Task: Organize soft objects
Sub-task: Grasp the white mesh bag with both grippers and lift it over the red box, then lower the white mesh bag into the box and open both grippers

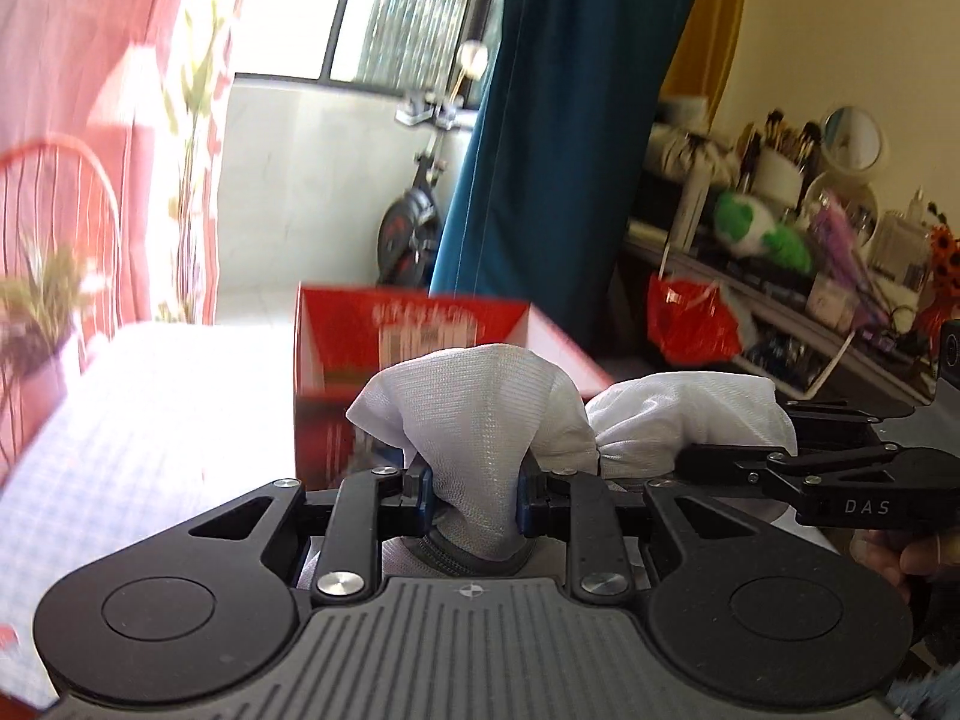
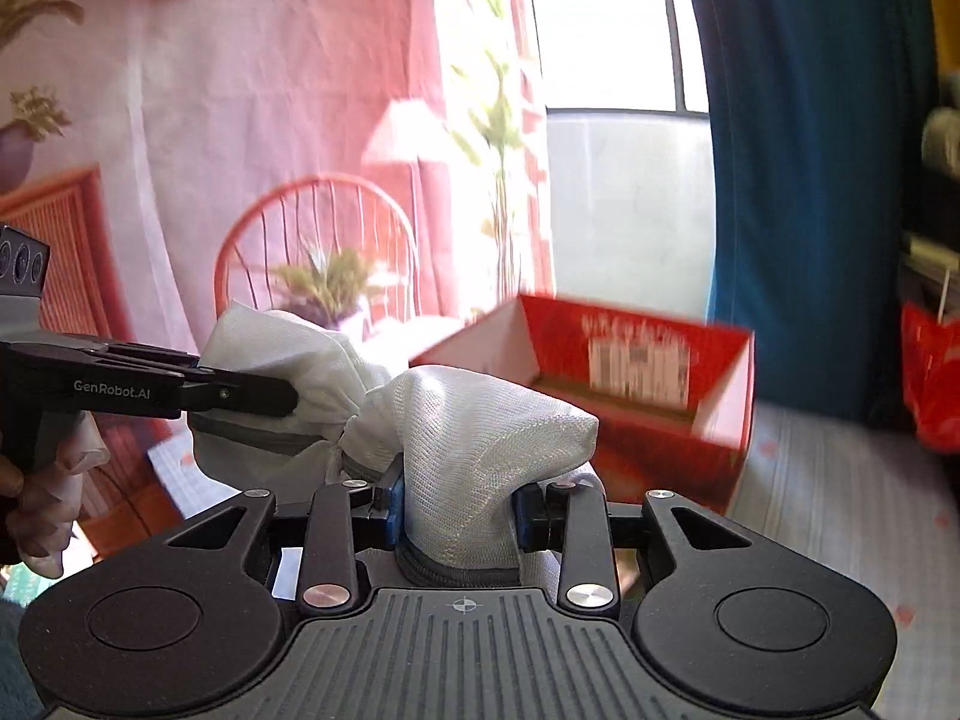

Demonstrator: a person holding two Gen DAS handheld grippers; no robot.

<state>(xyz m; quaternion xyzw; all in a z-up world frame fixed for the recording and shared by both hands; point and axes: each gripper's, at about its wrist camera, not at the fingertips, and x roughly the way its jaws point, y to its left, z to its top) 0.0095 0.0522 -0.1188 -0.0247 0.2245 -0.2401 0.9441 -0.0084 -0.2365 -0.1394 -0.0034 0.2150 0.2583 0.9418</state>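
White mesh pouch (image 1: pixel 474 420) pinched at both ends — left gripper (image 1: pixel 474 495) clamped on one bunch, right gripper (image 2: pixel 459 507) clamped on other. Slung between grippers, long axis crosswise, held above bed (image 1: pixel 150 420). Beyond, just ahead of both: red carton (image 2: pixel 630 384), top open — nothing visible inside, interior blurred.

We see a bed (image 1: pixel 138 420) covered with a pale sheet in a fine blue check, washed out by window light on its far side. An open red cardboard box (image 1: pixel 414 348) sits directly on it, its printed inner wall facing us. From the right wrist view, the same box (image 2: pixel 630 384) rests on the sheet (image 2: pixel 840 492), which carries small reddish dots there.
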